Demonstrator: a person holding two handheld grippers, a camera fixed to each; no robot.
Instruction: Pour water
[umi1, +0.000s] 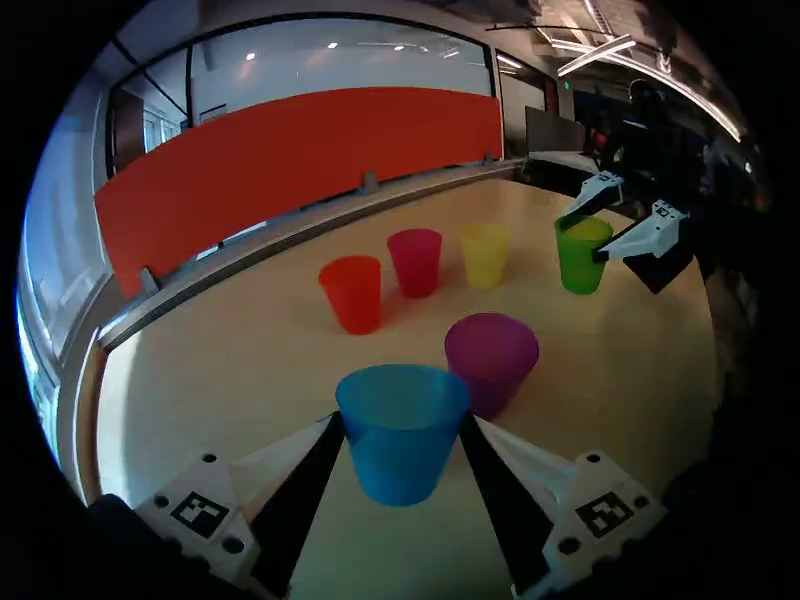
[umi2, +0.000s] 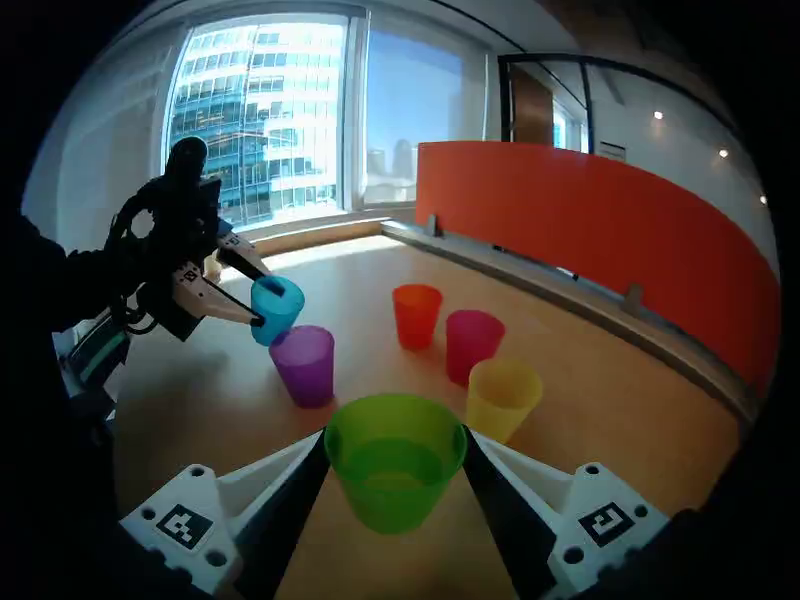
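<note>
The left tongs (umi1: 402, 428) are clamped on the blue cup (umi1: 402, 455) near the purple cup (umi1: 490, 358); the right tongs (umi2: 395, 440) are clamped on the green cup (umi2: 395, 475), which seemingly holds water; the pour looks not yet done.

— What do the cups look like to you?
— I see translucent plastic, smooth, faintly glossy: the blue cup (umi1: 402, 445) at lower centre of the left gripper view, the green cup (umi2: 395, 465) at lower centre of the right gripper view.
— The table?
— The table (umi1: 230, 370) looks like pale wood, smooth, with a satin sheen.
</note>
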